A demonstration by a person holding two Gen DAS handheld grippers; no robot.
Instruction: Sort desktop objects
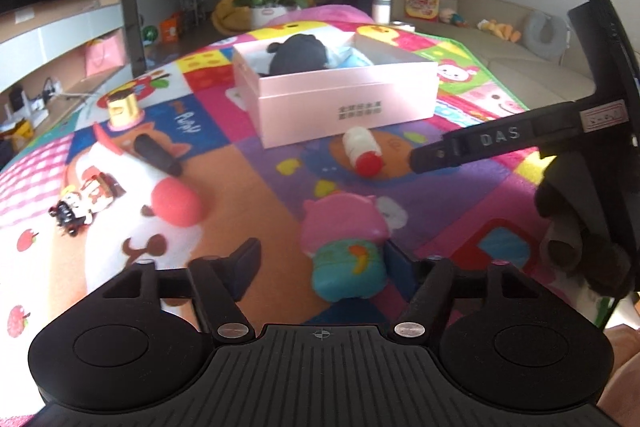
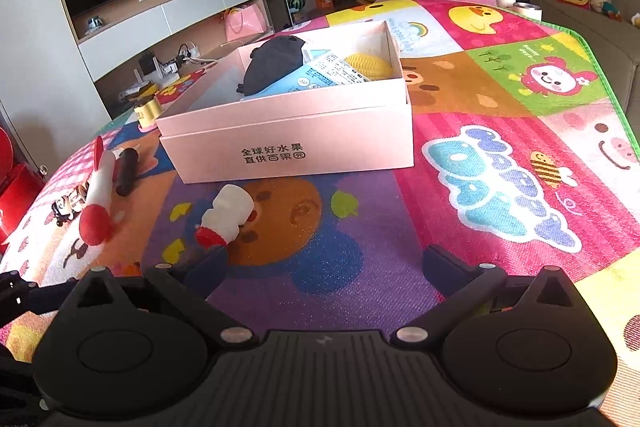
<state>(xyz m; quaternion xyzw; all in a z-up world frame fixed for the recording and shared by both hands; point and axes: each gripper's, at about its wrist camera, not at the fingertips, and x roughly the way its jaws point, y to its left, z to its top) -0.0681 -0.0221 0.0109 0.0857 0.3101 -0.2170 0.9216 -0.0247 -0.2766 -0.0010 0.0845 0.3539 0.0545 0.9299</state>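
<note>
Both tongs, left [image 1: 316, 263] and right [image 2: 326, 267], agape near pink figurine [image 1: 344, 247], bottle [image 2: 226, 215], box [image 2: 288, 131].

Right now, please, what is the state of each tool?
Left tool: open, around the pink toy, not closed on it.
Right tool: open, empty.

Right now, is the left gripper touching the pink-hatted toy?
Cannot tell. In the left wrist view the left gripper is open around the pink-hatted toy, but no clear contact or gap shows.

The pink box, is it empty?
No, the pink box holds a black cloth item, a blue packet and something yellow.
</note>
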